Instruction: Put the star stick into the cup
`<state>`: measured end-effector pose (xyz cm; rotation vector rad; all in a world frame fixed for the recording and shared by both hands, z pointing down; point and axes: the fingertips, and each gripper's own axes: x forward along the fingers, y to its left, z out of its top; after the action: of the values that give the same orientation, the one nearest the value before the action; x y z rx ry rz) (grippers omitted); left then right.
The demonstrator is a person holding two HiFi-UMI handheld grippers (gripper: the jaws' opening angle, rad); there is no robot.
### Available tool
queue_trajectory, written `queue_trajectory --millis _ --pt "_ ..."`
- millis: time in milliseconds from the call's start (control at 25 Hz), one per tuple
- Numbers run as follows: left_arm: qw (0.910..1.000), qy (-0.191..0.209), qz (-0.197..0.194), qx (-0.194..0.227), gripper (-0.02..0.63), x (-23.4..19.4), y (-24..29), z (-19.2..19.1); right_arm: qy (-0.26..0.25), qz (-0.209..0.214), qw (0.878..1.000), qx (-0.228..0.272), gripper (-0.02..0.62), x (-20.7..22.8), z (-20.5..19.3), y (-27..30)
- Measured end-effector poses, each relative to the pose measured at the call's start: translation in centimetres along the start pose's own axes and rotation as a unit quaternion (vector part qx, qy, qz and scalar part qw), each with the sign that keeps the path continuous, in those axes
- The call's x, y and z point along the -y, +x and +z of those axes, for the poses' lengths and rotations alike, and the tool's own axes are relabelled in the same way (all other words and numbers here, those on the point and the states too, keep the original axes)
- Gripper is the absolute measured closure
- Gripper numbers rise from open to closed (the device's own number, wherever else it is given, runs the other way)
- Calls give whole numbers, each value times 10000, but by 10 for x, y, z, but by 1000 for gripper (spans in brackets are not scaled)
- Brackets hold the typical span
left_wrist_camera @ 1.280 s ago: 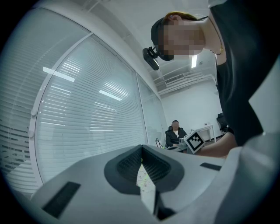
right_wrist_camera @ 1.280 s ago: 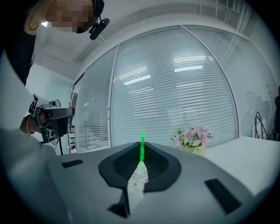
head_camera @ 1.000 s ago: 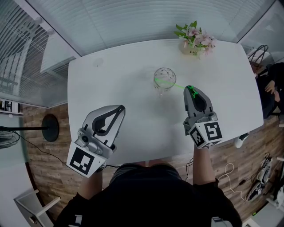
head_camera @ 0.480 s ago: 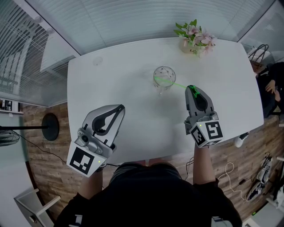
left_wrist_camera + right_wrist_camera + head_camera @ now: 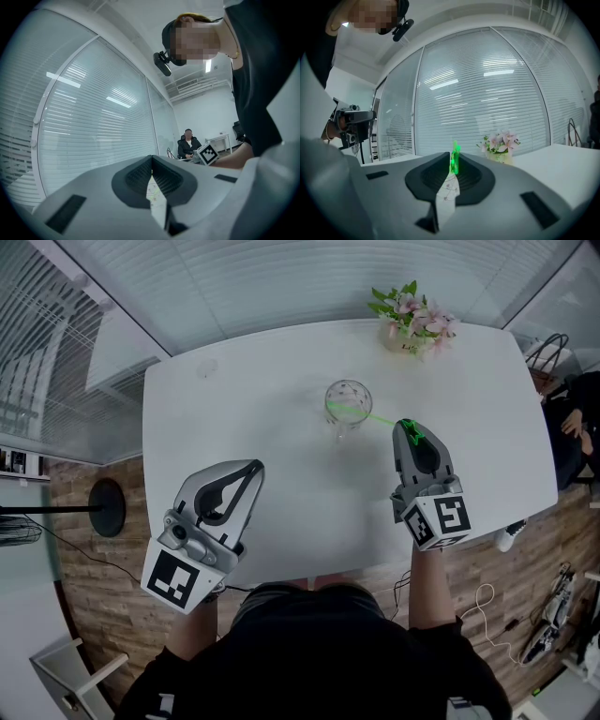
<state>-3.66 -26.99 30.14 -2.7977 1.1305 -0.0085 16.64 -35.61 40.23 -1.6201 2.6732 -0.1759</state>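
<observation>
A clear glass cup point(image 5: 348, 409) stands upright on the white table point(image 5: 234, 399), right of its middle. The thin green star stick point(image 5: 361, 415) slants from inside the cup to my right gripper point(image 5: 403, 427), just right of the cup. In the right gripper view its green star end point(image 5: 454, 158) sticks out between the fingertips of that gripper point(image 5: 453, 165). The jaws are opening but the pads still touch the stick. My left gripper point(image 5: 255, 468) hovers over the table's near left, shut with nothing in it; its closed tips point(image 5: 152, 161) show in the left gripper view.
A small vase of pink flowers point(image 5: 412, 320) stands at the table's far right. A seated person point(image 5: 574, 427) is beyond the table's right edge. A round black stand base point(image 5: 106, 510) sits on the wooden floor at left. Window blinds run along the far side.
My right gripper has drifted slightly right and toward me, with the stick's far end staying in the cup. The left gripper has not moved.
</observation>
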Motion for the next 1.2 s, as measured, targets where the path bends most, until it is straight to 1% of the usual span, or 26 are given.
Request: queue_trajectory --millis 80,200,400,520,800,1200 --pt "10000 -8 8 -4 591 -1 0 0 -36 35 10000 -33 552 -1 -3 1" --pt "10000 -8 16 3 592 -2 0 0 -109 87 9999 -69 508 -4 -5 2" --pt "10000 -19 21 13 592 -2 1 -1 -108 79 9999 64 456 -4 0 1" --pt "10000 -17 16 10 592 -3 1 -1 -129 61 9998 134 411 -3 6 -1" --pt "10000 -3 -32 63 591 -3 3 3 -165 63 9997 196 377 -4 17 -7" --pt "9999 13 -102 133 591 -3 5 6 -335 53 9988 350 374 -9 39 -18"
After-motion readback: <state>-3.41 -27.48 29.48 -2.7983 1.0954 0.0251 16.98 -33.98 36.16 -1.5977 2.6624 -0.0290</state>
